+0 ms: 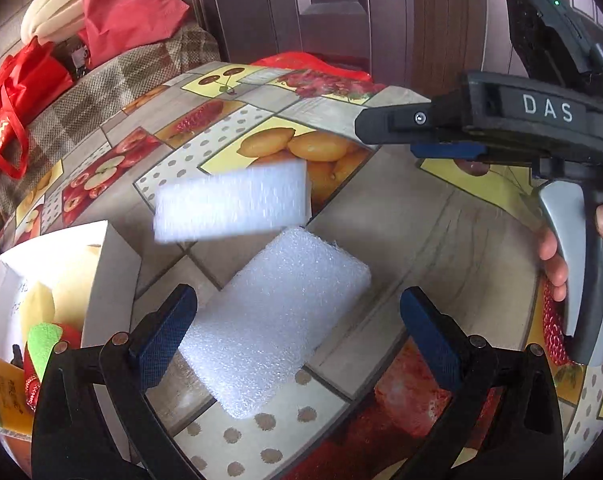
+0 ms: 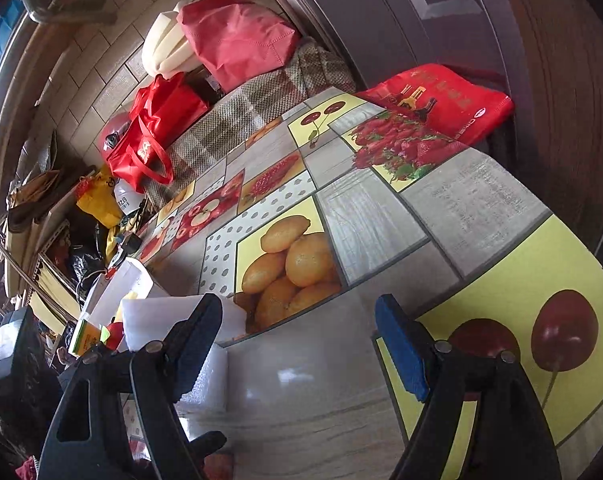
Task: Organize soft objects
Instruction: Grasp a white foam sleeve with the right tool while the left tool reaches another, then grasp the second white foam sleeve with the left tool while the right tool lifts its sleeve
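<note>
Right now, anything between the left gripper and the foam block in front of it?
Nothing visible. The left gripper is open, and the foam block lies flat on the table between its fingers. The second, blurred foam piece is beyond it.

**Colours and patterns as observed**

Tablecloth (image 1: 401,216): grey wood-grain panels, yellow squares with printed lemons, cherries, strawberries, apples; white panels with brown dots. Foam block (image 1: 277,320), centre of the left view: white, bubbled texture. Second foam piece (image 1: 233,204) above it: white, blurred. Box (image 1: 113,280), lower left: white. Bag (image 1: 13,120), upper left: red. Gripper pads (image 1: 161,332): blue on black arms. Checked cloth (image 2: 237,120), upper centre of the right view: brown and beige.
</note>
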A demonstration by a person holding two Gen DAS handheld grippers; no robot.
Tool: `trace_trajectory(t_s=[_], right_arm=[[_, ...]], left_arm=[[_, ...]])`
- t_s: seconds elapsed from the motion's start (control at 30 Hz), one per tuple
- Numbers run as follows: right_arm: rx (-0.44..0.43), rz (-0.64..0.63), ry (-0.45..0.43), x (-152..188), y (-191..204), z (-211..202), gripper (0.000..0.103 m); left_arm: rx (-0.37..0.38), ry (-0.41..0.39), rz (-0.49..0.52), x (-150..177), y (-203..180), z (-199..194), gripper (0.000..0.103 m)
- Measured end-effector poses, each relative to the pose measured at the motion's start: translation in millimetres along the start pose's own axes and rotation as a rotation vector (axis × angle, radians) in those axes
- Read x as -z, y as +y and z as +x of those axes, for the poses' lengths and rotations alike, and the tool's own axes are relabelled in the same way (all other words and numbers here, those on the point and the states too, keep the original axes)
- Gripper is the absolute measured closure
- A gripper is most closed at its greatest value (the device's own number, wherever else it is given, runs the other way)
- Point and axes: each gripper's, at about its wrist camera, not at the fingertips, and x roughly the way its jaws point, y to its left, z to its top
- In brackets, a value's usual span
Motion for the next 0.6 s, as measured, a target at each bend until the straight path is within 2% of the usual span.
trace_trajectory(t_s=[0.03,0.17,0.2,0.37,0.5,0.6], right_arm=[[-0.004,0.01,0.001,0.1,-1.3,0.1,0.023],[-0.01,0.038,-0.009,0.1,-7.1,-2.1,0.023],[-0.009,0.039,-0.013,0.0,-7.5,-2.9,0.023],[-0.024,0.014,-0.018,1.1,-2.1,-4.5,0.023],[-0.041,-0.025,-0.005,7.3,10.8,-4.7,0.022],[-0.055,-0.084,0.058,23.9,36.2,-2.3,0.02]], left_arm=[[0.007,-0.011,0.005,2.7,-1.6,-3.2,0.005],[0.01,-0.031,0.027,21.7,-4.2,-21.9,0.038],[0.016,-0.038,0.024,30.1,-3.9,-29.9,0.042],[0.101,-0.064,-0.035,75.4,-2.0,-76.8,0.044],[0.09,-0.061,-0.062,106.5,-4.0,-106.3,0.044],[0.097,-0.057,-0.093,115.0,2.0,-112.6,0.044]])
